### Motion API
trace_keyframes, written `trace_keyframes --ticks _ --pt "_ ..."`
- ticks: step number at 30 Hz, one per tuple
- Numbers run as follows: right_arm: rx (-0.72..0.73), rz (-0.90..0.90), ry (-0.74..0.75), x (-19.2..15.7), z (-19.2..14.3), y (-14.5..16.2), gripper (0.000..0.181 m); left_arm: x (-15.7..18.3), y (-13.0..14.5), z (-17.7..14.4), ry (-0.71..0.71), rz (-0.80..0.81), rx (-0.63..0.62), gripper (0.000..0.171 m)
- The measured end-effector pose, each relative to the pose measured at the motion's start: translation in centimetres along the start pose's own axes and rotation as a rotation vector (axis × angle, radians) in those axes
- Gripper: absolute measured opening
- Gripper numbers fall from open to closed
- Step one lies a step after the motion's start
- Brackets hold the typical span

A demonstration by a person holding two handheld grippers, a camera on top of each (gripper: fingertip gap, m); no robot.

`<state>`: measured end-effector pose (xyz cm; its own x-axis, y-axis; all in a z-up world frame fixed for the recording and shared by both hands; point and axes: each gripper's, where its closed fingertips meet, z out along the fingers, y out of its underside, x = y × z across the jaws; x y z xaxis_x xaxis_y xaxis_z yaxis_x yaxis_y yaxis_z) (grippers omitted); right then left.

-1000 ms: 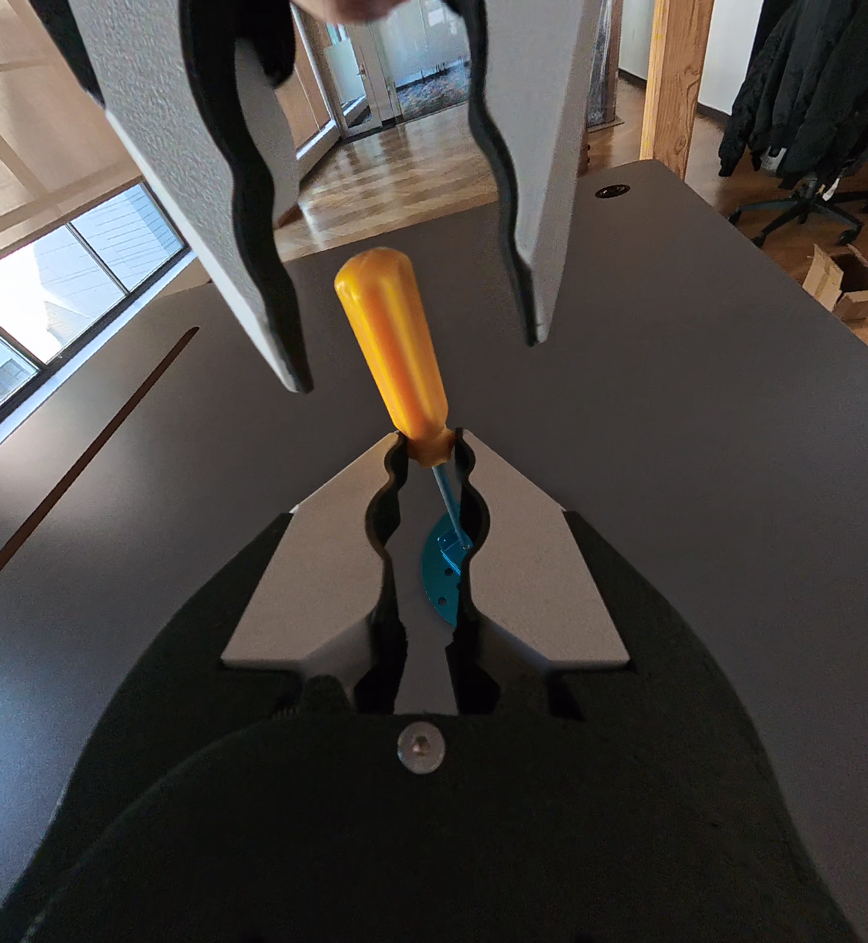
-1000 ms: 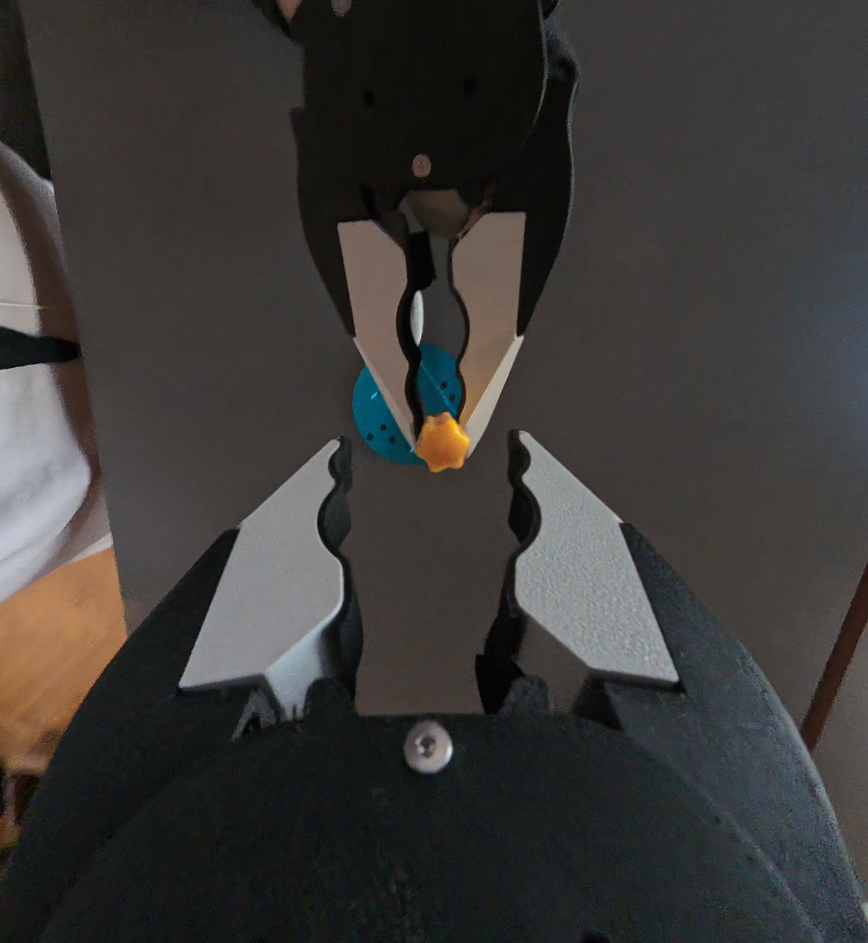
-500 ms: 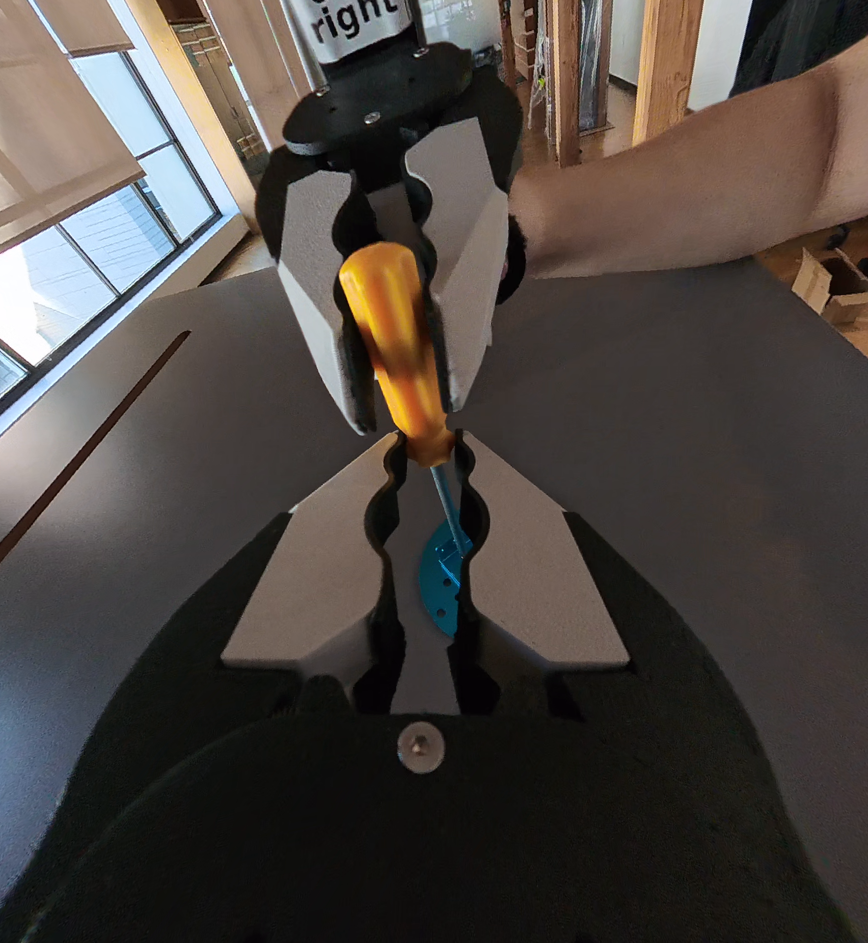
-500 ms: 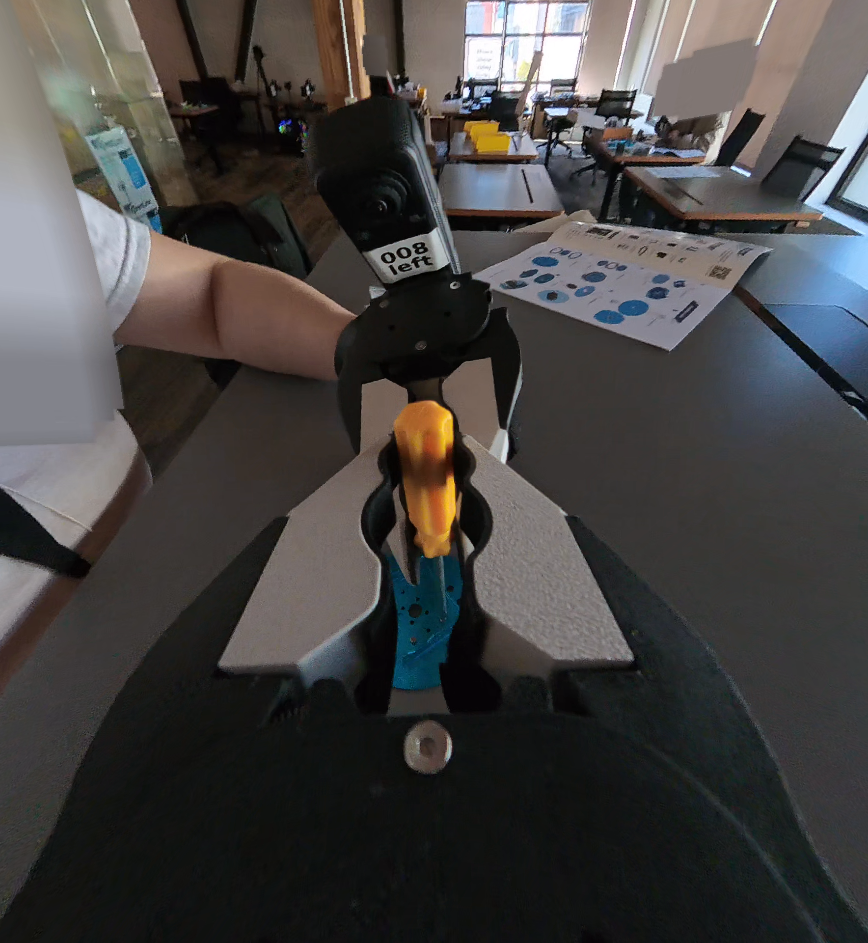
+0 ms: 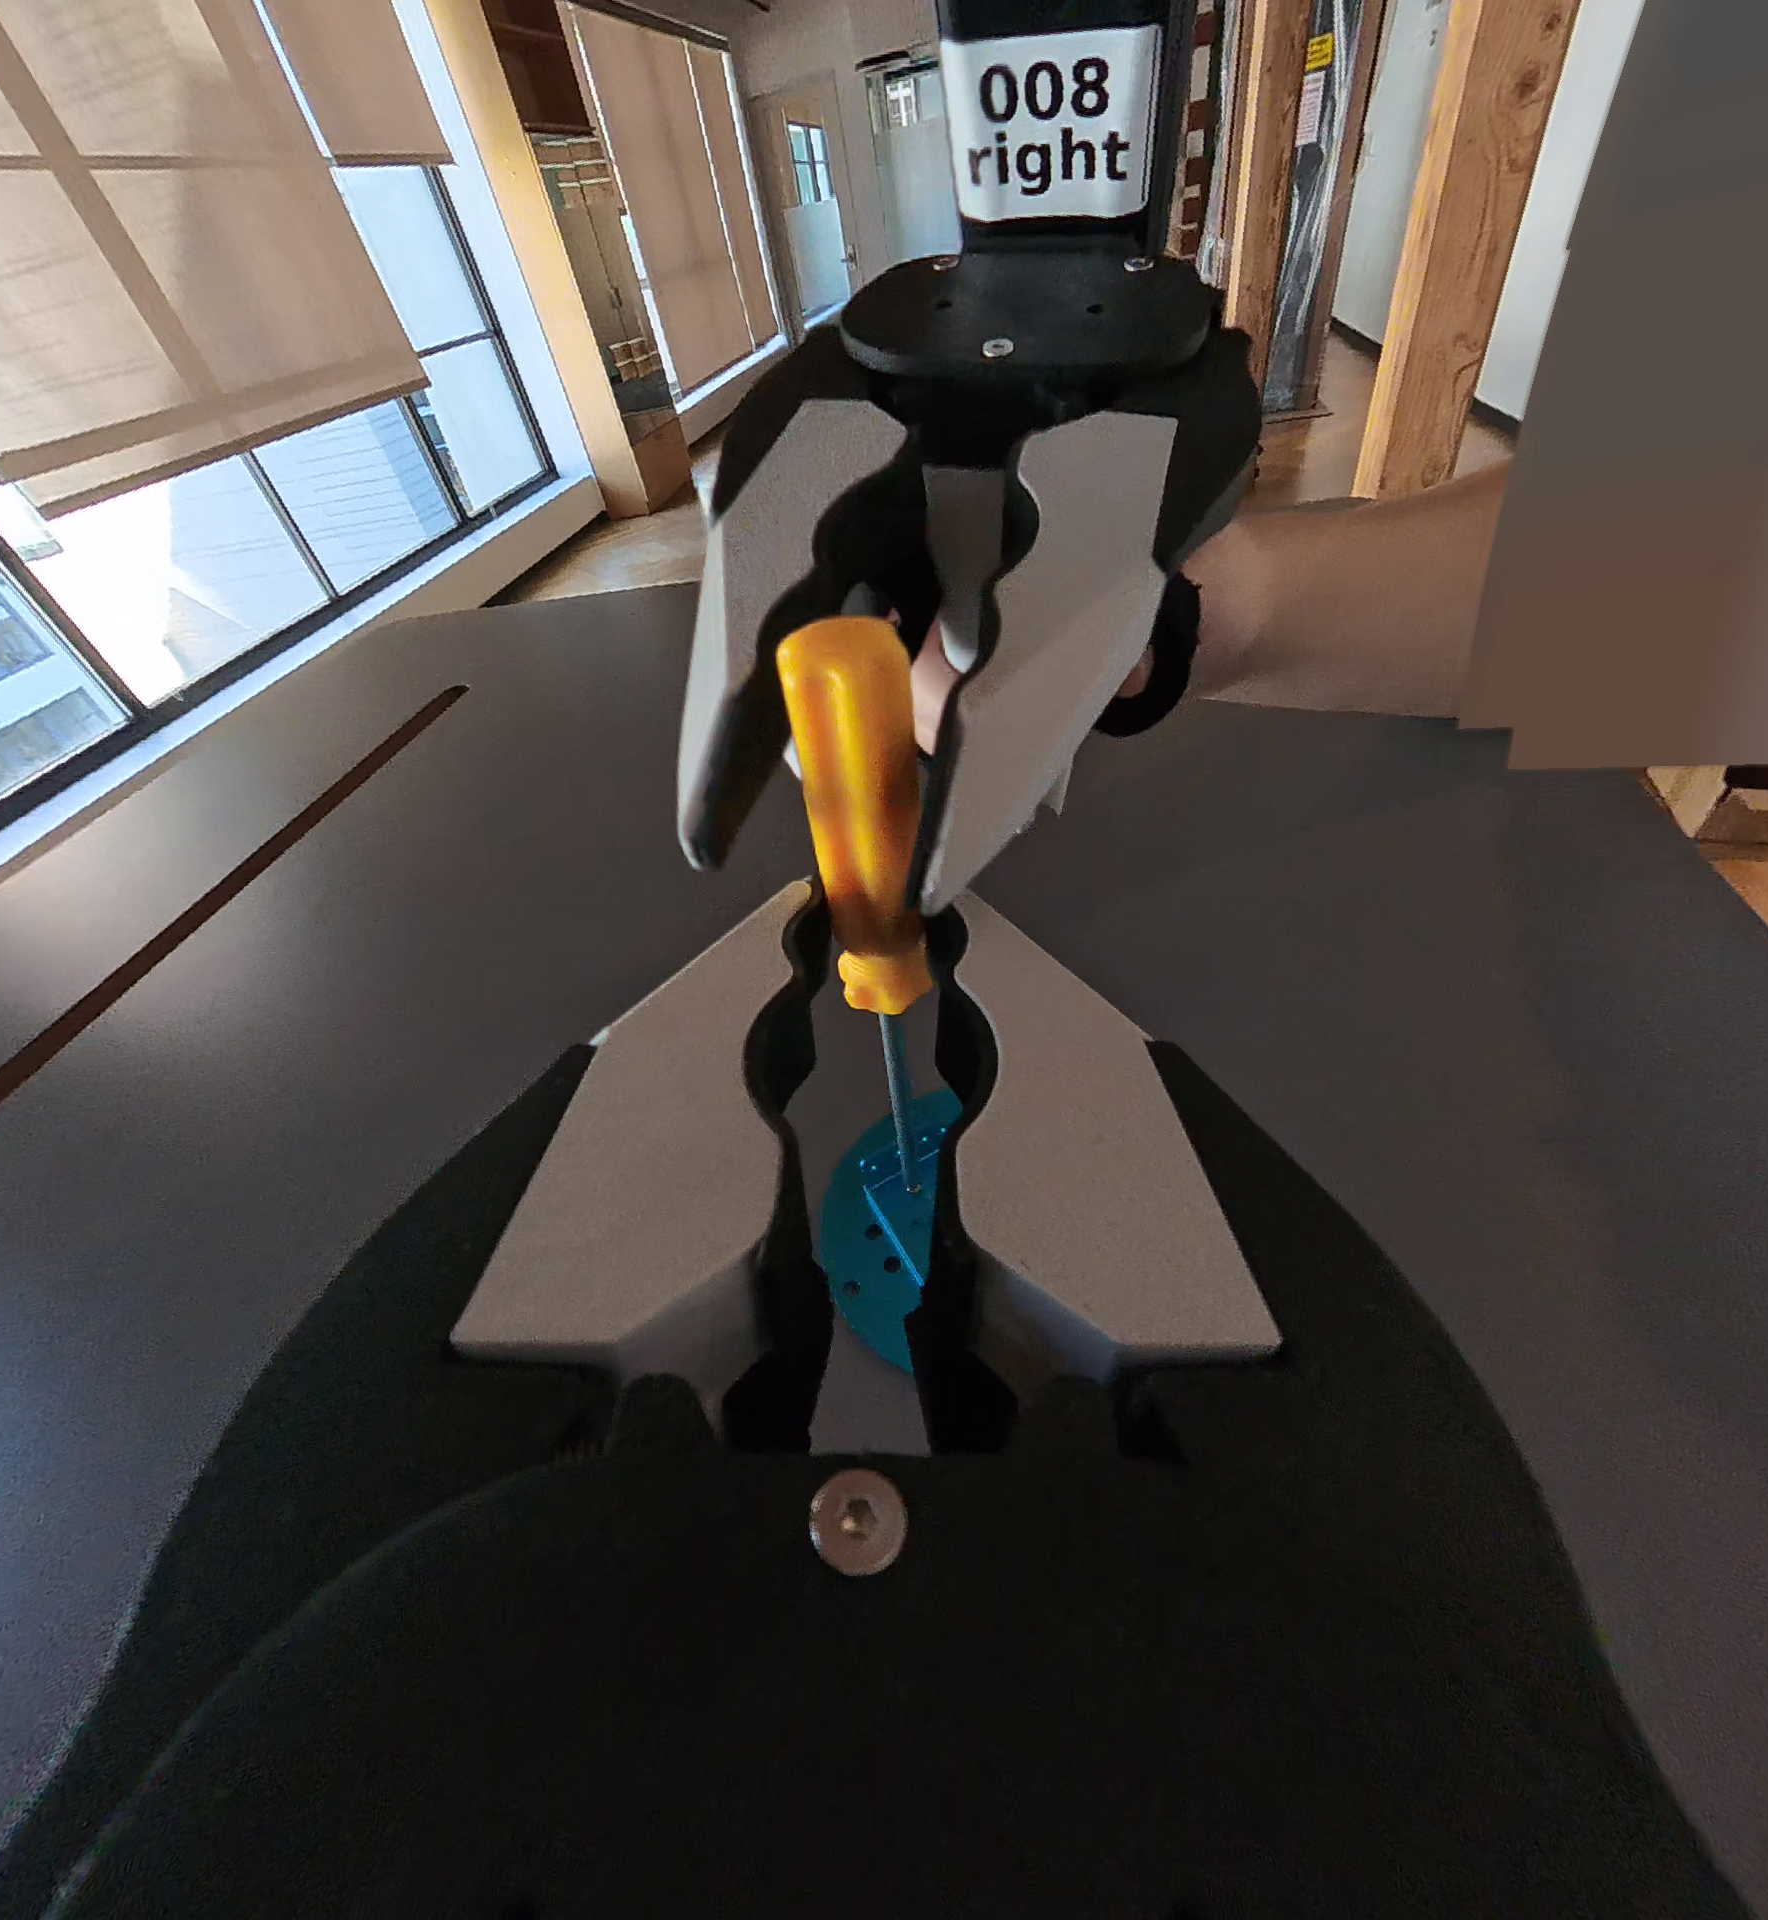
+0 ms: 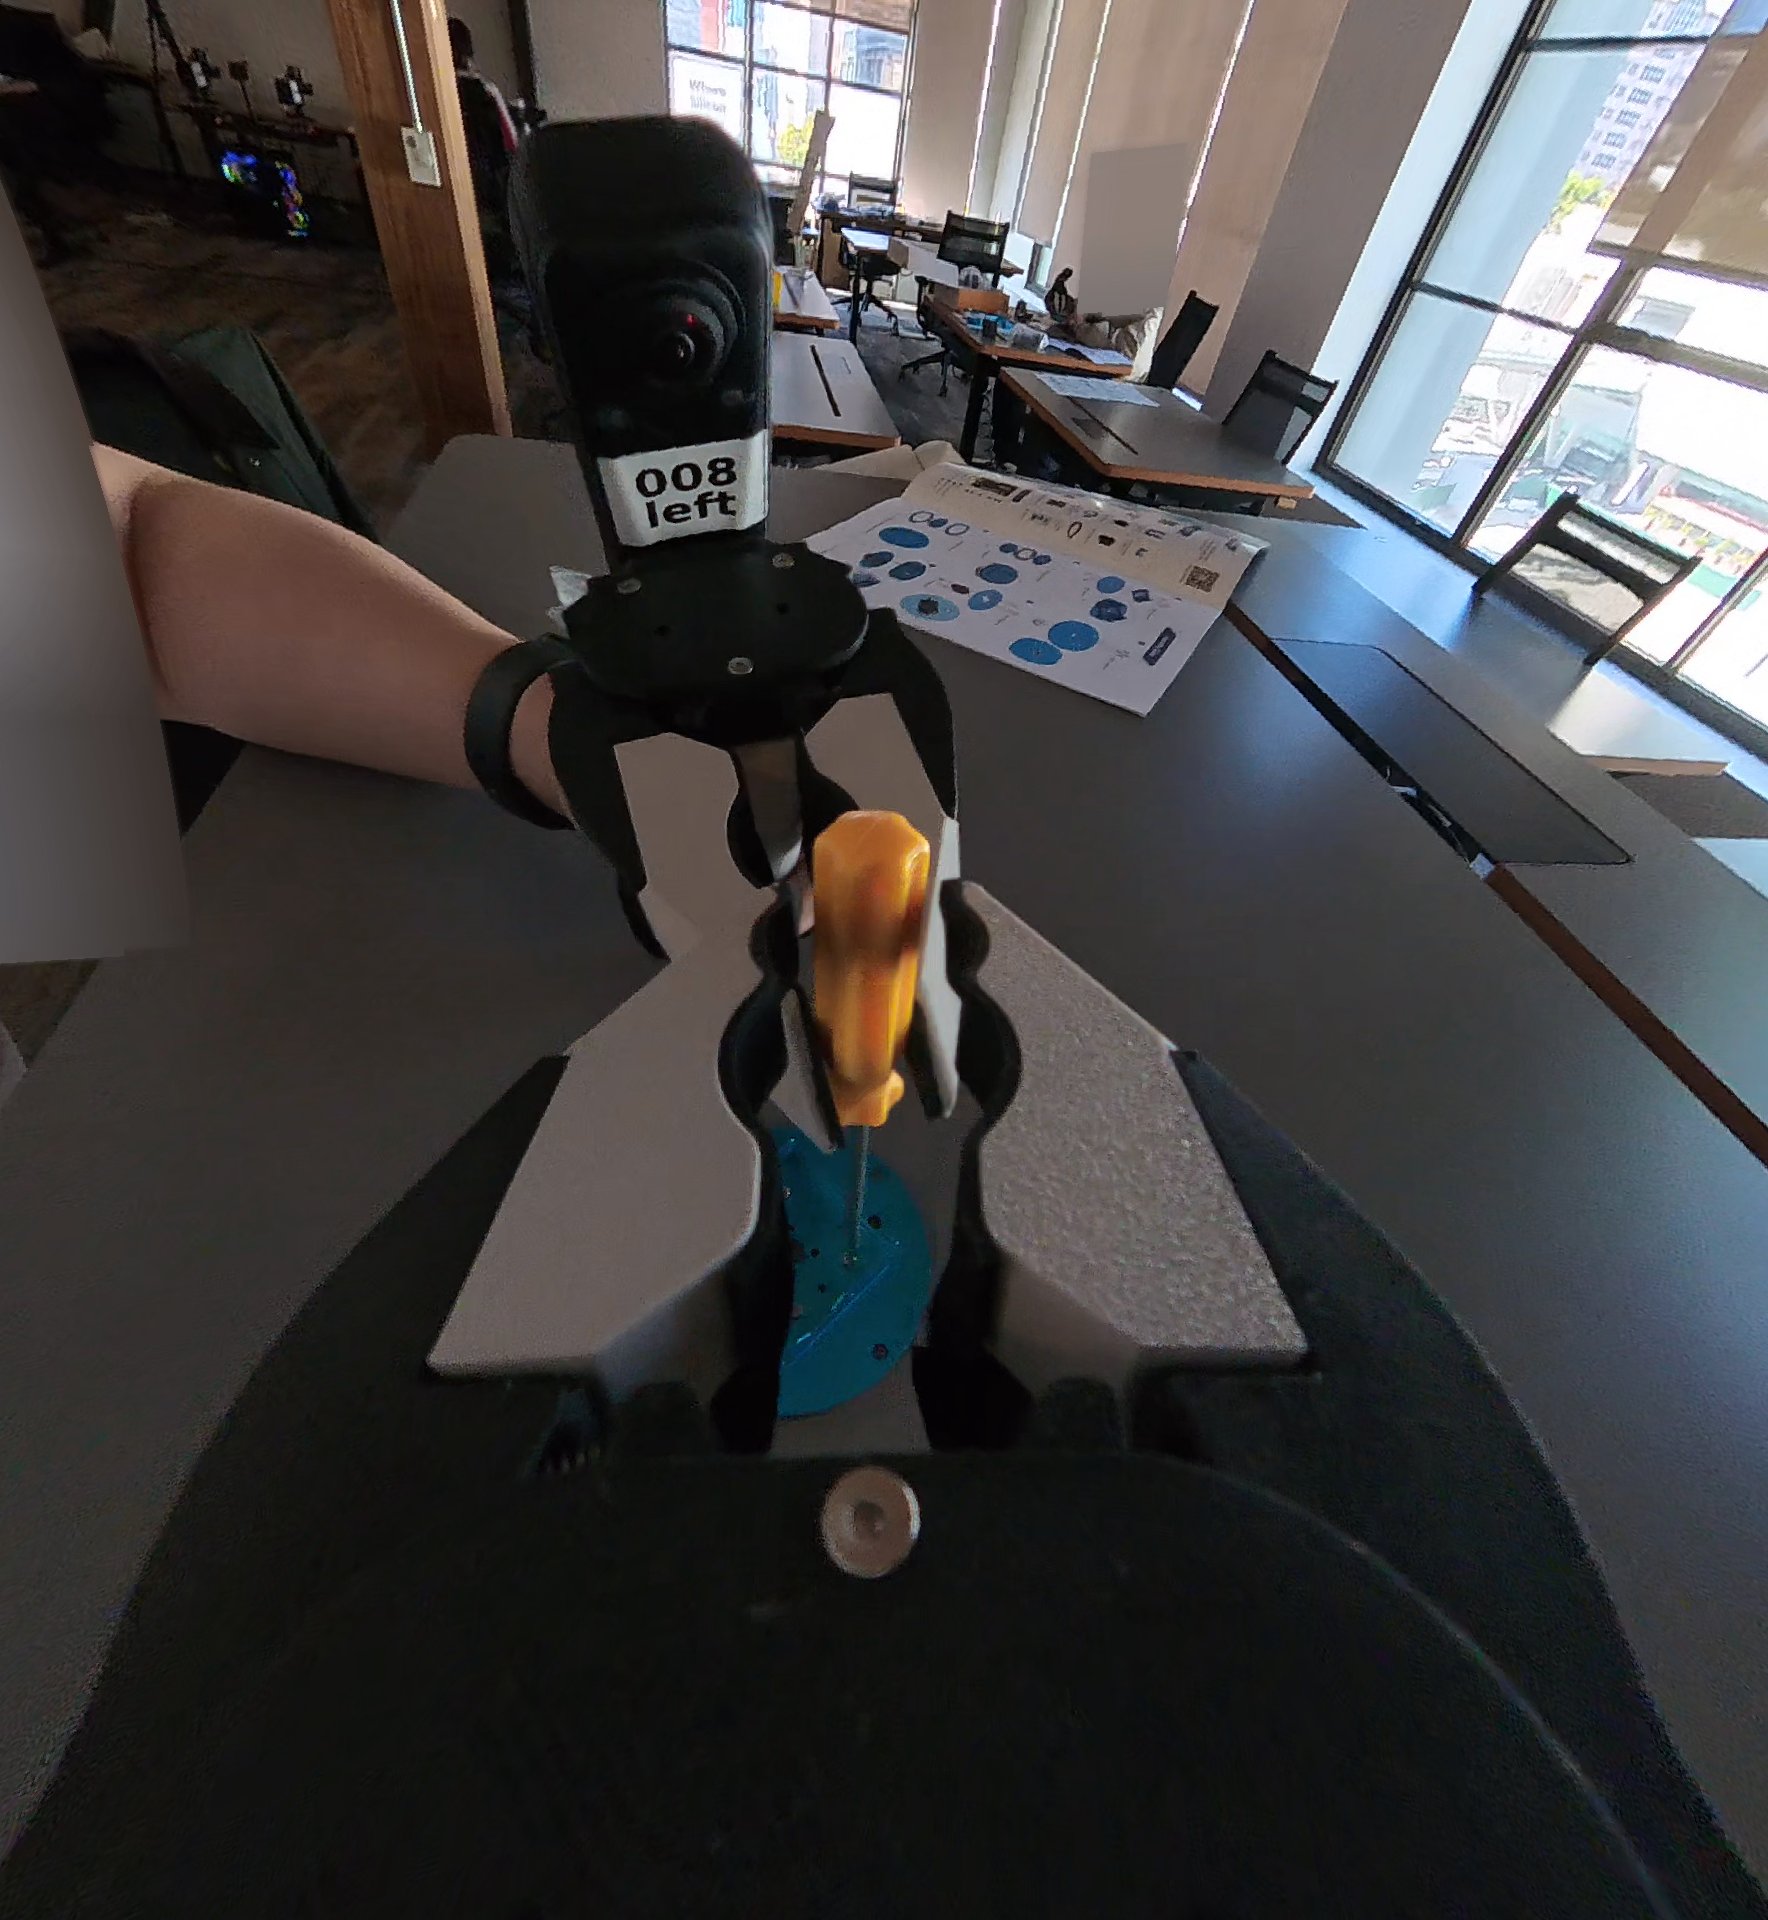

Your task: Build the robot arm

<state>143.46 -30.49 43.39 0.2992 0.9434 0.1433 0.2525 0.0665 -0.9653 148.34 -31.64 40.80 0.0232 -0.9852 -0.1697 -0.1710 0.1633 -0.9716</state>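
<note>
Grips, with the left tongs (image 5: 880, 914), the lower collar of an orange-handled screwdriver (image 5: 849, 769); closes them to a narrow gap there, tips against the collar on both sides. Clasps, with the right tongs (image 6: 869, 925), the handle of the same tool higher up, from the opposite side, closed just as narrow, with the handle filling the space between the pads. Holds the screwdriver near upright, tilted slightly, thin steel shaft pointing down. Rests its tip on a small raised bracket on a round blue disc (image 5: 859, 1236) with several small holes. Keeps that disc flat on the dark grey desk (image 5: 1379, 1039), directly beneath both sets of tongs and partly hidden by them. Reaches in from the side with a bare forearm (image 6: 319, 623) wearing a black wristband (image 6: 501, 727) behind the left tool. Farther back on the desk, well apart: a printed sheet (image 6: 1046, 592) with blue round figures.
</note>
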Motion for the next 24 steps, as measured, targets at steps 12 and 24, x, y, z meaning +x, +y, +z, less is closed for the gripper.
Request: trace_keyframes --ticks 12,24 --pt "-0.037 0.117 0.065 1.6 -0.8 -0.2 0.018 -1.0 0.0 0.0 0.026 -0.058 -0.018 0.023" --pt "-0.099 0.077 0.11 1.5 -0.6 -0.6 0.025 -0.8 0.0 -0.3 0.082 -0.03 -0.012 0.015"
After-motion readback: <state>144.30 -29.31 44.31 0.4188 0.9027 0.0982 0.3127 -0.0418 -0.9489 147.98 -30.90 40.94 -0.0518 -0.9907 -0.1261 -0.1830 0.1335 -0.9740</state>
